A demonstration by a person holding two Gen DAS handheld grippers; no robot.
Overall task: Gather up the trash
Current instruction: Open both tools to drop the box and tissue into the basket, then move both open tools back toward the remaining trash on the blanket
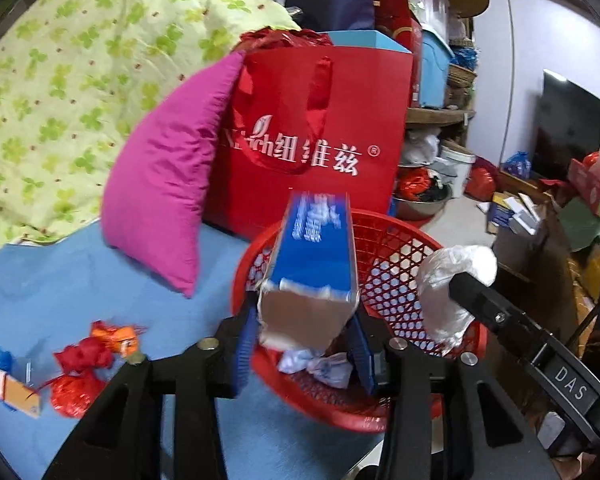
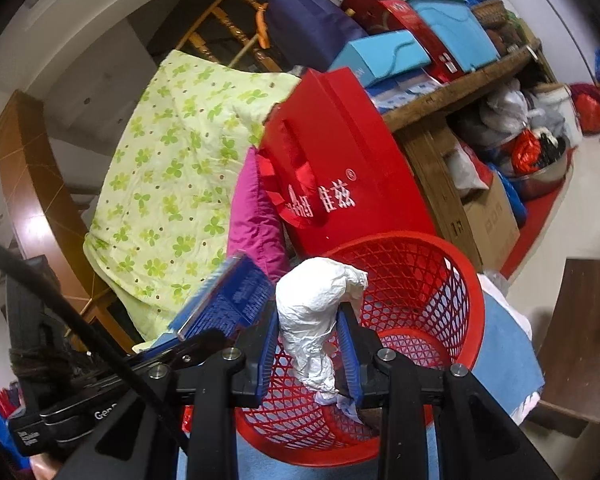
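Left claw (image 1: 306, 344) clamped on a blue carton (image 1: 314, 256), blue pads against both its sides, carton tilted over the near rim of the red mesh basket (image 1: 384, 240). Right claw (image 2: 309, 352) pinched on a crumpled white plastic bag (image 2: 316, 308), held above the basket mouth, just beside the carton. Crumpled white wrapper (image 1: 320, 366) already inside the basket. Red candy bundle (image 1: 76, 380) and small orange packet (image 1: 116, 336) loose on the blue bed sheet (image 1: 80, 280), left of the basket.
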